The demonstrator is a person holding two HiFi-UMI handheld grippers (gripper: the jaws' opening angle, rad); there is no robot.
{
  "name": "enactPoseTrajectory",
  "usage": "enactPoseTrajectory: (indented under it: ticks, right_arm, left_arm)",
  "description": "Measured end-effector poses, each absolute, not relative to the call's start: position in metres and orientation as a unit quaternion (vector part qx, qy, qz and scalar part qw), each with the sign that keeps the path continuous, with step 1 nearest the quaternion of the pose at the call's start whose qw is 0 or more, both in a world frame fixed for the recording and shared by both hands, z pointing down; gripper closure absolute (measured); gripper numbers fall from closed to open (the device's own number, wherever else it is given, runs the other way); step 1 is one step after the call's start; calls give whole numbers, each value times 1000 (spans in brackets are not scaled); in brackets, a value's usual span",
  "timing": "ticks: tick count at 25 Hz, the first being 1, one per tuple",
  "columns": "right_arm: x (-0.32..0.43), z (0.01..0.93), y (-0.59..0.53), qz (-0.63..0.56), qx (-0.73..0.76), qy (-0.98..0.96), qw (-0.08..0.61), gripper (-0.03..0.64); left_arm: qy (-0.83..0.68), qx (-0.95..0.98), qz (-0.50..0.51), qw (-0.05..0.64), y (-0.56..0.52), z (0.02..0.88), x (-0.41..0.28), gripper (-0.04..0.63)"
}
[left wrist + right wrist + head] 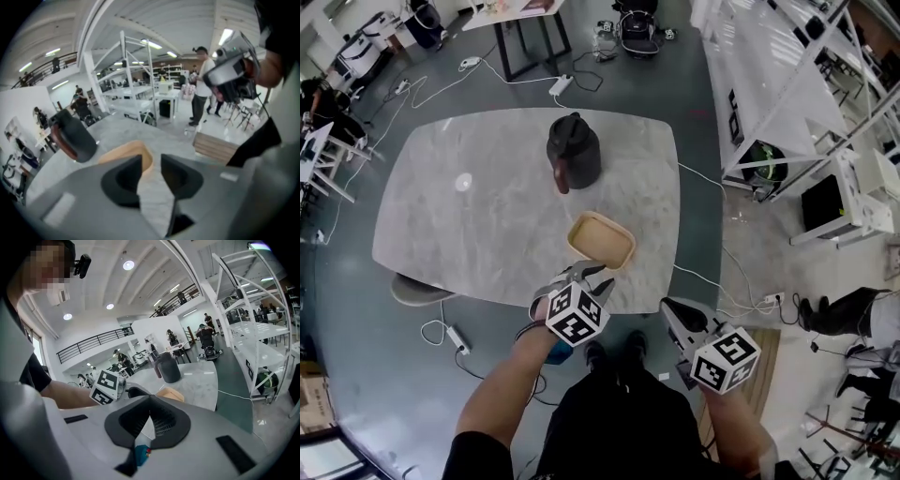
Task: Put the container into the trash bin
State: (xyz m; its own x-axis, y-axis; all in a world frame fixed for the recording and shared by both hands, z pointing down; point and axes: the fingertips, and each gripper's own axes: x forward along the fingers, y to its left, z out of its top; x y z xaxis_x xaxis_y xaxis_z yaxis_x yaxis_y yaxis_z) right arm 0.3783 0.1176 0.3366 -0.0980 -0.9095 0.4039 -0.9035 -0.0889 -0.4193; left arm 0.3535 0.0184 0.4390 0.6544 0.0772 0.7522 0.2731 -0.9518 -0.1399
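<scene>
Jaws of left gripper (589, 277) gape, tilted down toward container (601, 240).

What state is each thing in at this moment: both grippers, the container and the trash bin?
left gripper: open, nothing between its jaws, aimed toward the container.
right gripper: shut, empty, held off the table.
container: open-topped, empty, lying flat on the table near the person's edge, not gripped.
trash bin: upright on the table, beyond the container and apart from it; whether its lid is open, cannot tell.
</scene>
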Motion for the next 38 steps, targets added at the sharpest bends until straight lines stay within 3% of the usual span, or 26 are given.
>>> enactPoseTrajectory:
  ticks: [6, 17, 30, 38]
  right_arm:
    - [383, 342, 123, -317, -679, 662, 8, 623]
    - [389, 353, 135, -339, -688, 642, 22, 623]
    - [392, 355, 147, -351, -694, 627, 27, 623]
    - [379, 338, 140, -335, -686, 645, 19, 623]
  left_arm:
    - [-131, -861, -454, 190, 11, 480, 355, 446]
    - [-167, -811, -500, 255, 4, 522, 366, 453]
    - [-179, -797, -499, 288, 6, 523, 373, 573]
    - [-156, -829, -470, 258, 11, 488, 362, 578]
